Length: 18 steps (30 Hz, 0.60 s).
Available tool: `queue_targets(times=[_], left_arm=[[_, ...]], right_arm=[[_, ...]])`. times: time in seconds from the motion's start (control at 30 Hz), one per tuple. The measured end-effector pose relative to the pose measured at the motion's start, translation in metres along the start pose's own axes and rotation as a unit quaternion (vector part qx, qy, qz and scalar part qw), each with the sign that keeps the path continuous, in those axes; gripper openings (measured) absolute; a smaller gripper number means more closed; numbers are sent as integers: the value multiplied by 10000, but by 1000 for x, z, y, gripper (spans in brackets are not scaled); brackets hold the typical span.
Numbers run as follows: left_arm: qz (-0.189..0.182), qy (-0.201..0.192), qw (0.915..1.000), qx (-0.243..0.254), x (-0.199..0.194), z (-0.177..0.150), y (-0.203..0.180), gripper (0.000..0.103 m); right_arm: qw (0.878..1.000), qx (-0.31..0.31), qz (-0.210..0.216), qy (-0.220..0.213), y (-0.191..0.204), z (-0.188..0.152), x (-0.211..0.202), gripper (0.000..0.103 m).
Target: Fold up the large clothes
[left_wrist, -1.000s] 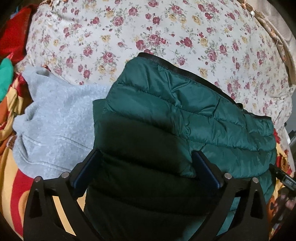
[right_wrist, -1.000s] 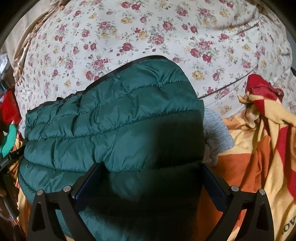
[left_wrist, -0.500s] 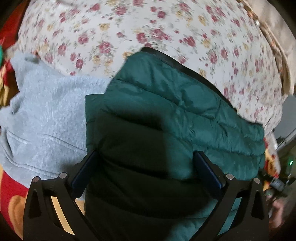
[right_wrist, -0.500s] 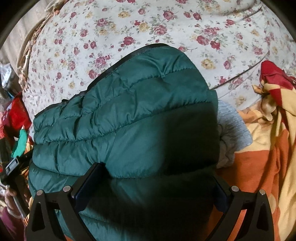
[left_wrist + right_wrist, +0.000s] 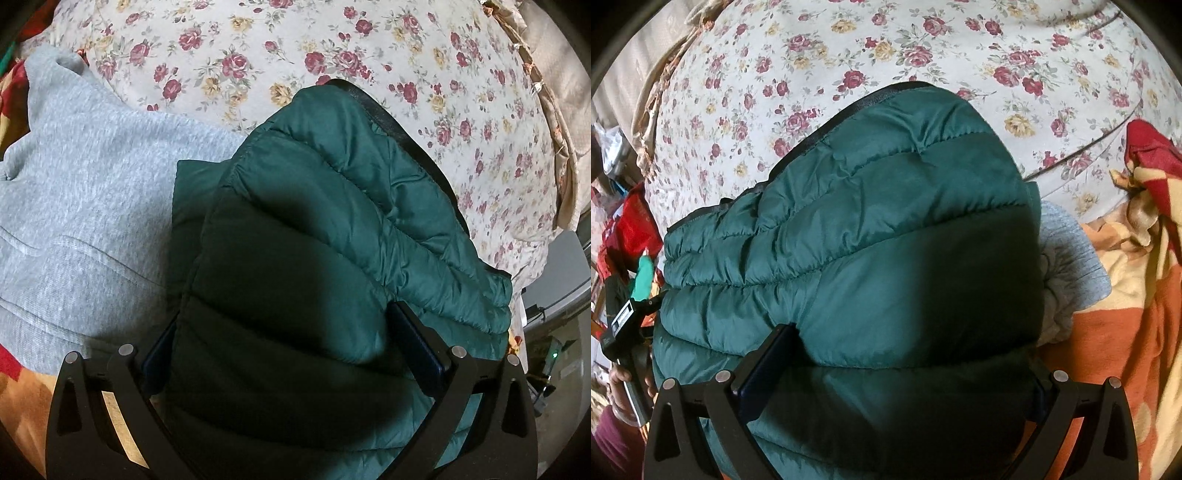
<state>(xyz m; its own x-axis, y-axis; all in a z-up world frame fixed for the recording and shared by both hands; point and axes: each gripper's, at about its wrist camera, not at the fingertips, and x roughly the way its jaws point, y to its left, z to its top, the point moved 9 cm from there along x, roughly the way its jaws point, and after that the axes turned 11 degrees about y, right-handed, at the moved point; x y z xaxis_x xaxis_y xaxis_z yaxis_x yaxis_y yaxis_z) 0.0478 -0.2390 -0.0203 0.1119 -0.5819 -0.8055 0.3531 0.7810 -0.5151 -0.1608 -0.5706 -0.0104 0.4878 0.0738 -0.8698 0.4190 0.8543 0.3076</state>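
Note:
A folded dark green puffer jacket (image 5: 332, 229) with a black edge lies on the flowered bedsheet (image 5: 229, 55), its left side over a grey sweatshirt (image 5: 85, 192). My left gripper (image 5: 284, 325) is open wide, and the jacket's near left part bulges between its fingers (image 5: 417, 343). In the right wrist view the same jacket (image 5: 871, 206) fills the middle. My right gripper (image 5: 908, 350) is open wide astride its near right part. Its left finger (image 5: 764, 362) shows and the padding hides the right fingertip.
An orange, red and cream blanket (image 5: 1137, 295) lies right of the jacket and under the sweatshirt's near edge (image 5: 22, 373). A hand (image 5: 617, 376) holds the other gripper's body at the left edge. Red and teal clutter (image 5: 635, 236) sits beyond the bed's side.
Both grippers have come closer to the jacket, which looks larger now. The left view has swung left, showing more of the grey sweatshirt. Both stay open.

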Motion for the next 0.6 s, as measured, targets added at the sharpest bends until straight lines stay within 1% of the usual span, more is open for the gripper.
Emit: queue_targets(times=[0.1,0.17,0.23,0.33,0.4,0.47,0.6], left_arm=[[56,-6,10000,21,2,-2,-2,103],[81,-36,10000,28,2,-3,-2,103],[111,-71,9999,36,3,-3,-3,103],[187,-101,9997,74,3,-4,-4,103],[179,-84,9998,71,4,-3,-2,103],[147,-61,9999,60,4,-2,-2,103],[95,-31,9999,52,6,-2,-1,103]], right_arm=[[9999,-48,-136,-7,0,0,-3,103],[9985,-127,-493,-187,1,2,-14,103],[9971,-274,-655,-288,7,4,-21,103],[9962,-408,-750,-187,11,2,-17,103],[9970,-367,-665,-160,9,2,-14,103],[9991,-154,-402,-52,3,1,-8,103],[9999,122,-60,55,-4,1,3,103]])
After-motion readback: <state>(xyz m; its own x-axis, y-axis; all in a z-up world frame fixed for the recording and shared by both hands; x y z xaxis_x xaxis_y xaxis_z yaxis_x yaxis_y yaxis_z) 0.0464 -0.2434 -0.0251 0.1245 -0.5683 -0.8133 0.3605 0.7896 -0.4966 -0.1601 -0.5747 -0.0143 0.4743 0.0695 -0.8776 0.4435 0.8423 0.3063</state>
